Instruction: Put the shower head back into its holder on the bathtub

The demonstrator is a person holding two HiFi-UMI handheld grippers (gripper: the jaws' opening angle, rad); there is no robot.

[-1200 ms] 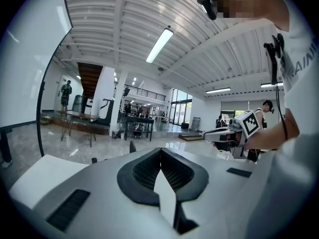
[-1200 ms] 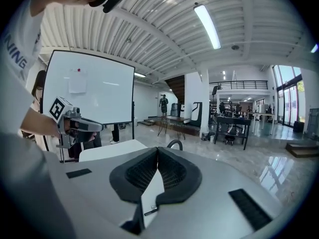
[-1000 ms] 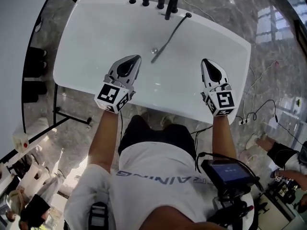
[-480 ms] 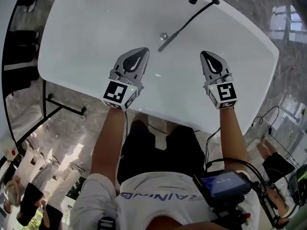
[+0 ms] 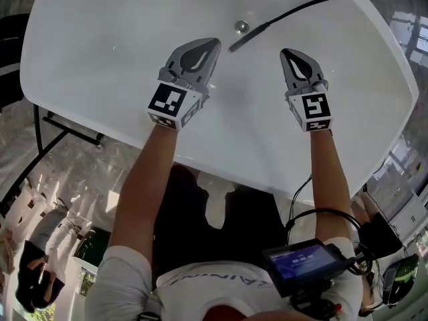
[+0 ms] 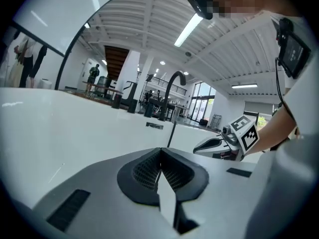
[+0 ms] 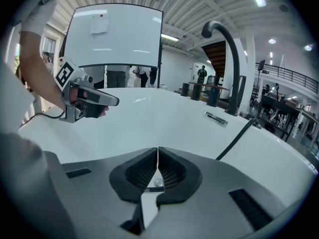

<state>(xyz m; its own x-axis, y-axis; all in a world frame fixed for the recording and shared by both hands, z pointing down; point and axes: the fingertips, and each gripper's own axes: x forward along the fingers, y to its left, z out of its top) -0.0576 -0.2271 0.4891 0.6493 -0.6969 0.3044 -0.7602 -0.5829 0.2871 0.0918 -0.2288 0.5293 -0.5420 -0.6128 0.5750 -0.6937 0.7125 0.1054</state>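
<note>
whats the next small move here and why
Probably open the left hand-held gripper and ease it toward the shower head. Its jaws are shut and empty, and the shower head lies in the bathtub just ahead of its tips, not yet grasped.

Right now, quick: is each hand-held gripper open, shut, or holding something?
The left hand-held gripper: shut, jaws together, nothing held.
The right hand-held gripper: shut, jaws together, nothing held.
</note>
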